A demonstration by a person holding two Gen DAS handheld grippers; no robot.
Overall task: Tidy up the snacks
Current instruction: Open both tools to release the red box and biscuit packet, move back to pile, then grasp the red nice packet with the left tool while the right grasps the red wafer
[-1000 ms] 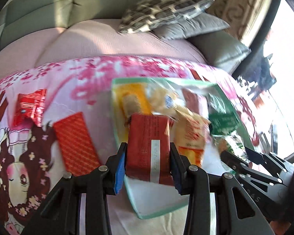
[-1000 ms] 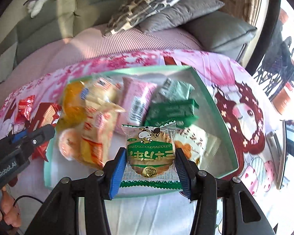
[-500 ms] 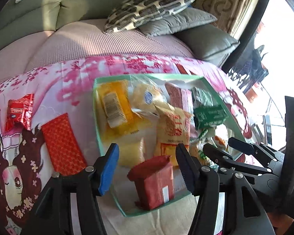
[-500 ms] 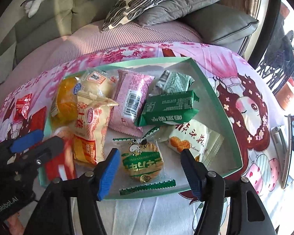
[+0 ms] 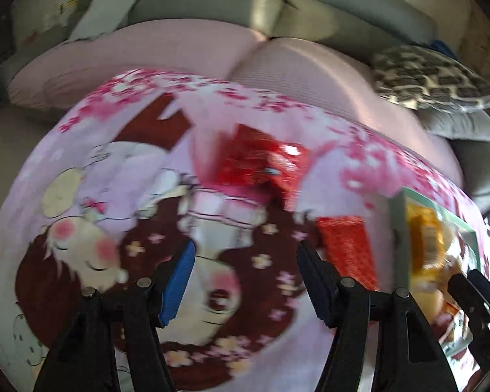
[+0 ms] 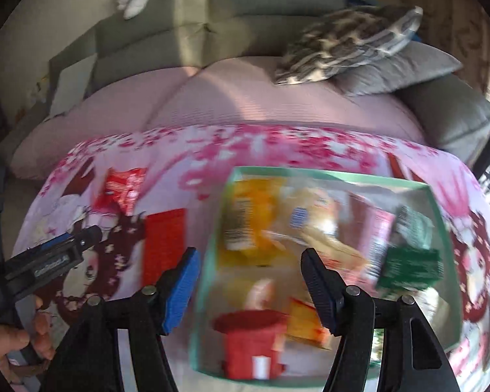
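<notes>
My left gripper (image 5: 245, 248) hangs over the cartoon tablecloth (image 5: 114, 170) with its jaws opening and nothing between them. A shiny red packet (image 5: 261, 163) lies ahead of it, and a flat red wafer packet (image 5: 346, 248) lies just to its right. My right gripper (image 6: 250, 254) is open and empty above the front left of the green tray (image 6: 310, 173). The tray holds several snacks, among them a red packet (image 6: 251, 336) at the front, orange packets (image 6: 248, 215) and green packets (image 6: 408, 261). Both views are blurred.
A pink-covered sofa (image 6: 245, 98) with grey and patterned cushions (image 6: 352, 42) runs behind the table. The left gripper (image 6: 65, 245) and the hand (image 6: 16, 343) holding it show at the left of the right wrist view. The shiny packet (image 6: 124, 186) and wafer packet (image 6: 163, 245) lie left of the tray.
Both grippers let go of their packets into the tray and opened. The left gripper then swung left over the tablecloth toward the red packets. The right gripper shifted left along the tray.
</notes>
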